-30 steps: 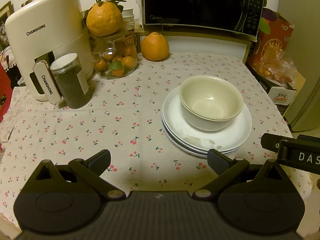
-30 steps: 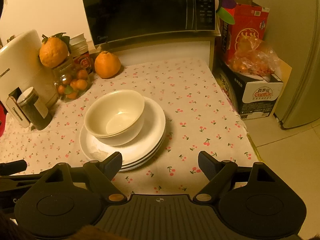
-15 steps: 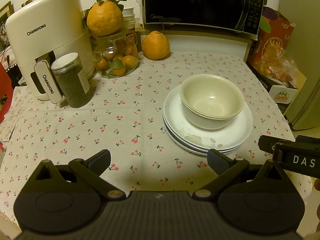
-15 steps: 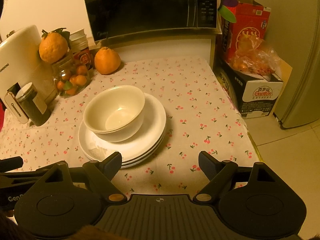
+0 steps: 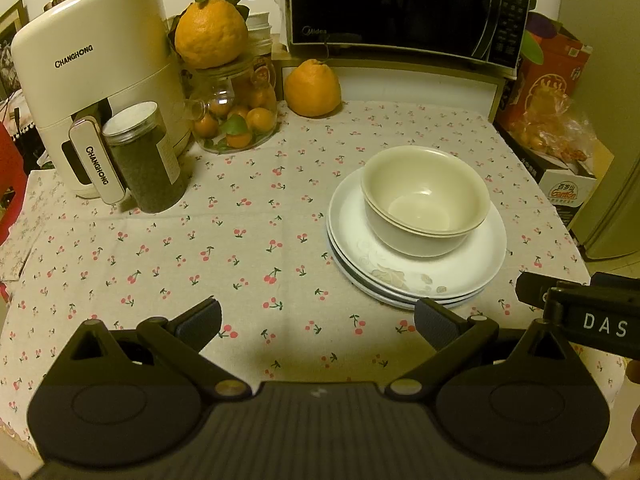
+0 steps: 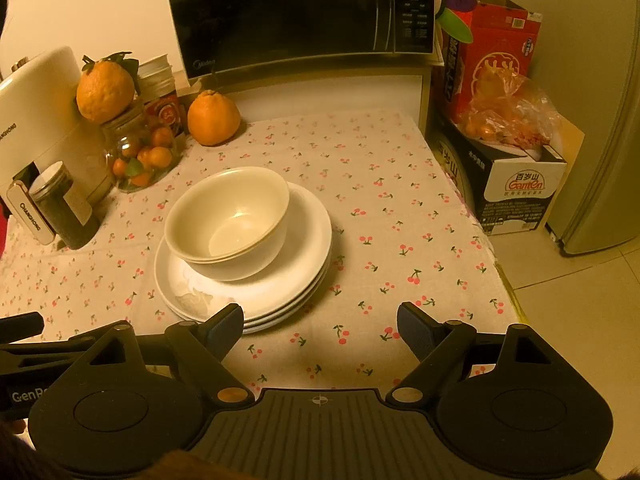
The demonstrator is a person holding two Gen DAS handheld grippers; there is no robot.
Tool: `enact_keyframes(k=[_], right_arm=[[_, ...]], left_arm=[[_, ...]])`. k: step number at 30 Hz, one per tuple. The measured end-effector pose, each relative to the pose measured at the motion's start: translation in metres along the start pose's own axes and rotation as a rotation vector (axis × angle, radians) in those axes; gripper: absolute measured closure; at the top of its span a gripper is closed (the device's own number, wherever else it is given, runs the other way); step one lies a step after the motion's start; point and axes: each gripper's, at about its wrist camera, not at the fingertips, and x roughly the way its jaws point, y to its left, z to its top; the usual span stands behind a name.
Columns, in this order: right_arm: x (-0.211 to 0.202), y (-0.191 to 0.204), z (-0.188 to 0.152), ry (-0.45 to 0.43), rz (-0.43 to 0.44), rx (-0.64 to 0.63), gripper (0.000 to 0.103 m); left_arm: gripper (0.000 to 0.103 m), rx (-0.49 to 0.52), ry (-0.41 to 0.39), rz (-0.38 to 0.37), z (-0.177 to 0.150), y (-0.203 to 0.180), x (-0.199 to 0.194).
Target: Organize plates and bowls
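Two cream bowls (image 5: 426, 200) (image 6: 228, 220) sit nested on a stack of white plates (image 5: 460, 276) (image 6: 304, 264), on a cherry-print tablecloth (image 5: 240, 248) (image 6: 380, 208). In the left wrist view my left gripper (image 5: 318, 320) is open and empty, hovering over the cloth near the table's front edge, left of the stack. My right gripper (image 6: 320, 324) is also open and empty, just in front of the plates, its left finger overlapping the rim of the plates in the picture. The right gripper's side (image 5: 580, 316) shows at the right of the left wrist view.
A white appliance (image 5: 92, 80), a dark jar (image 5: 144, 160), a glass jar of small oranges (image 5: 236, 120), a loose orange (image 5: 314, 88) and a microwave (image 5: 400, 8) line the back. Boxes and a bag (image 6: 508, 136) stand past the table's right edge.
Both views have shifted slightly, so the plates and bowls now sit a little higher in frame. Both grippers stay open and empty.
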Motion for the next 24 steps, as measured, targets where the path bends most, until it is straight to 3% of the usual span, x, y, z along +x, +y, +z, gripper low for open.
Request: enact_keyframes(k=[24], right_arm=[[0.0012, 0.0020, -0.0009, 0.006, -0.002, -0.005, 0.017]], left_arm=[[0.000, -0.008, 0.017, -0.002, -0.0011, 0.0019, 0.0025]])
